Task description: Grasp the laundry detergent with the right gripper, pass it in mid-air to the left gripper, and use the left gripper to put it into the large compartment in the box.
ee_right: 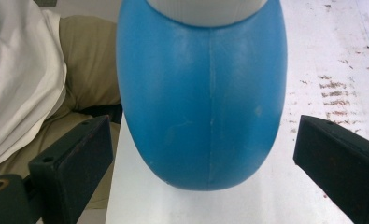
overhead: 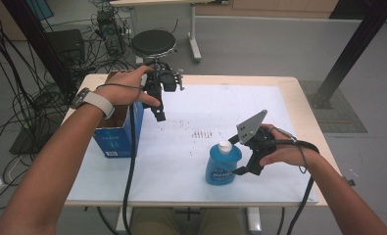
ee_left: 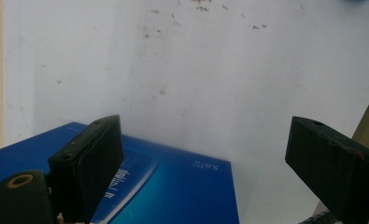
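White table sheet (overhead: 191,161): open blue box (overhead: 118,136), capped blue bottle (overhead: 223,164) upright.

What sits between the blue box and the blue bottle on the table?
Nothing but bare white sheet with faint dark marks, between box and bottle, in the high view.

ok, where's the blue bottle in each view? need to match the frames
High view: blue bottle stands low and right of centre, at the white sheet's near edge, beside the right gripper.
Left gripper view: a blue sliver at the top right corner, probably the bottle.
Right gripper view: centre, between the open jaws, apart from both.
Shared landmark: the dark speckles on the white sheet.
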A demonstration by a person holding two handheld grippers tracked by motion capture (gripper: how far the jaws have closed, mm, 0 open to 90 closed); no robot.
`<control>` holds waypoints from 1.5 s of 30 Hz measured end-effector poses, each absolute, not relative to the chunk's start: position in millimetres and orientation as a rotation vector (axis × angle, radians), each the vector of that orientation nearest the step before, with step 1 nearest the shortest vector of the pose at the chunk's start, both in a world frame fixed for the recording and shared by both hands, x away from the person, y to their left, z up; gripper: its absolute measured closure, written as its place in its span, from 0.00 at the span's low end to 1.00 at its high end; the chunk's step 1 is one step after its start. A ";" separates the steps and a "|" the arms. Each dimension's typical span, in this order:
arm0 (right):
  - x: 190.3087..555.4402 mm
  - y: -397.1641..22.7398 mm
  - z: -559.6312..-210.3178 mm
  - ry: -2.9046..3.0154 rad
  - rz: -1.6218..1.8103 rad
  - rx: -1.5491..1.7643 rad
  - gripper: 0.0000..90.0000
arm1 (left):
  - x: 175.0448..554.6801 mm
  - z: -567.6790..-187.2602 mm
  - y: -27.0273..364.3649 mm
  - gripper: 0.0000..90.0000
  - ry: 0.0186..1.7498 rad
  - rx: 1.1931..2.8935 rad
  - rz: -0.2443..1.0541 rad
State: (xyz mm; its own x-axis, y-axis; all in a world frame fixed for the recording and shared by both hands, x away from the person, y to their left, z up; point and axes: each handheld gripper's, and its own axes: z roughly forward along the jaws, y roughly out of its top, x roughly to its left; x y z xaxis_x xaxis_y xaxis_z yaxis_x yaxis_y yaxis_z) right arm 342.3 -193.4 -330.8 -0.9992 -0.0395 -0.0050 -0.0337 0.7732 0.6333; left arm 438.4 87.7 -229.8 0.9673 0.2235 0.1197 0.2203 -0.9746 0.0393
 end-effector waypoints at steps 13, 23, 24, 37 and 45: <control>342.0 -192.9 -332.3 -2.945 -1.057 0.064 0.05 | 438.0 -229.8 88.1 0.13 0.354 3.086 0.197; 341.9 -192.9 -331.7 -2.946 -1.063 0.064 0.05 | 437.7 -229.5 87.9 0.13 0.349 3.087 0.199; 341.9 -192.8 -331.9 -2.944 -1.064 0.063 0.05 | 437.6 -229.6 87.8 0.13 0.350 3.088 0.198; 341.5 -193.6 -333.1 -2.943 -1.071 0.060 0.05 | 437.6 -230.2 87.5 0.13 0.350 3.086 0.200; 341.4 -193.0 -333.7 -2.941 -1.075 0.059 0.05 | 437.6 -230.4 87.0 0.13 0.350 3.089 0.198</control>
State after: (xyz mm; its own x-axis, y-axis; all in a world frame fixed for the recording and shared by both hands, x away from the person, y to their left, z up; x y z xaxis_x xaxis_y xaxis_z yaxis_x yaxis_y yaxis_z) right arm 341.4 -193.0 -333.7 -0.9992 -0.0386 -0.0034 -0.0317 0.7637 0.6448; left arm 437.6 87.0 -230.4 0.9667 0.2245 0.1229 0.2211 -0.9744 0.0409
